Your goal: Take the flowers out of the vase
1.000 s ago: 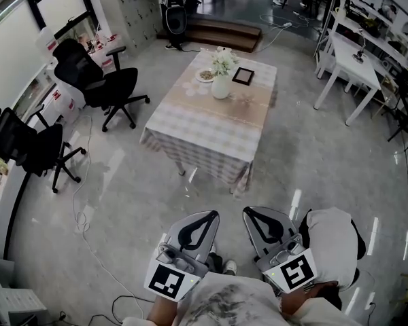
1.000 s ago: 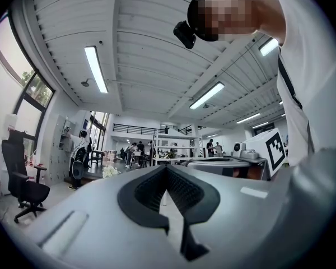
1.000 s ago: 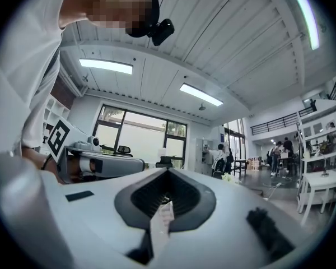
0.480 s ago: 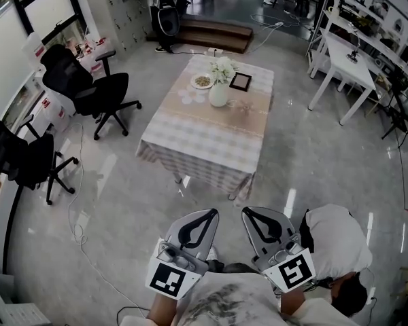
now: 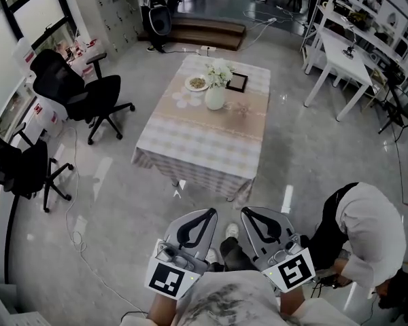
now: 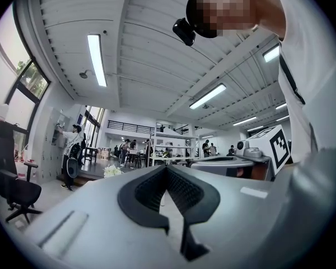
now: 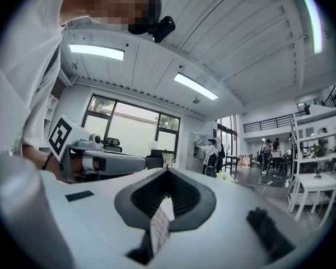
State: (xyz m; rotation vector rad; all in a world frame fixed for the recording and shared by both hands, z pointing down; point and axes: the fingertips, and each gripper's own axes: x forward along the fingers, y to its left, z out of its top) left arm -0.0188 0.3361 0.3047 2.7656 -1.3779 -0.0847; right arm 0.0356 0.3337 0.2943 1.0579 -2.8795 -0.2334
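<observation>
Hanging well short of the table (image 5: 190, 148), the left gripper (image 5: 205, 217) and right gripper (image 5: 253, 216) both have their jaws pressed together on nothing. No part of the task looks done: the flowers (image 5: 219, 72) stand in the vase (image 5: 215, 98) at the table's far end, so approach, grasp and lift all remain. A plate (image 5: 198, 83) and a frame (image 5: 236, 81) lie there too. Chairs (image 5: 75, 90) stand left of the table, a desk (image 5: 340, 53) right of it.

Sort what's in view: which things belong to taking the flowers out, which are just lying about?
Job: flowers; vase; left gripper and right gripper, both shut, empty, short of the table.
Lying about: plate; dark frame; office chairs; white desk; person bending over.
</observation>
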